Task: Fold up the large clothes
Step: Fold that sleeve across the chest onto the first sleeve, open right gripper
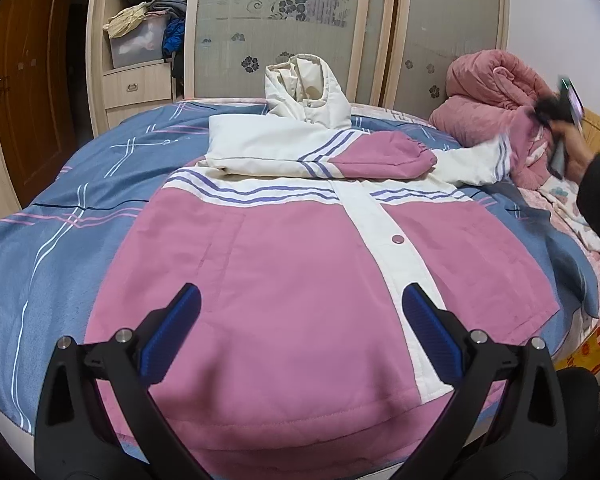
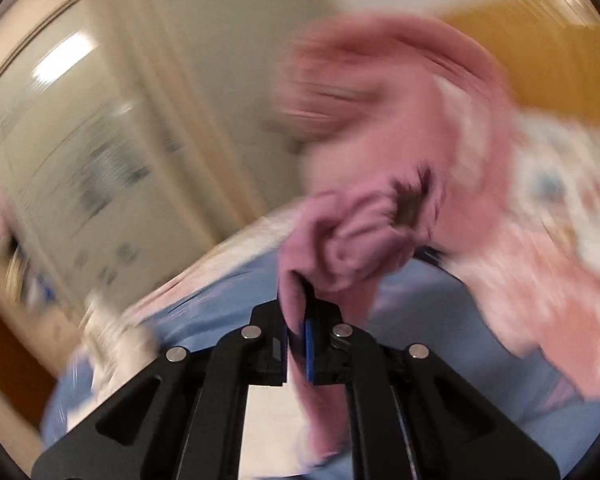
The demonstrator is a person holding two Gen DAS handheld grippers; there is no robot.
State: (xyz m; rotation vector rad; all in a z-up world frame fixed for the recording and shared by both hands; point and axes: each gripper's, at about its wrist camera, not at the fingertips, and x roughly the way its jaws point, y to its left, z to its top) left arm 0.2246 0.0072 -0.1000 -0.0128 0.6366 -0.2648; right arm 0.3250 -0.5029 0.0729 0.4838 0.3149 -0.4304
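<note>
The padded pink-and-white hooded jacket is lying front-up on the blue striped bed, one sleeve already crossing its chest. The right gripper is pinching the other pink sleeve cuff, probably for folding inward, while the left gripper is hovering wide open, empty, above the hem.

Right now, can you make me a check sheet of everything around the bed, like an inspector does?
Surface: bed with a blue striped cover.
Job's things: pink and white jacket lying flat, front up; one sleeve folded across the chest; the other sleeve lifted off to the right side.
Clutter: pink quilt bunched at the far right corner.
Grippers: left gripper open above the hem, holding nothing; right gripper shut on the lifted sleeve's cuff, view blurred.
Cables: nothing seen.
Surroundings: wardrobe with patterned doors, open shelf stuffed with clothes, brown door at left.
</note>
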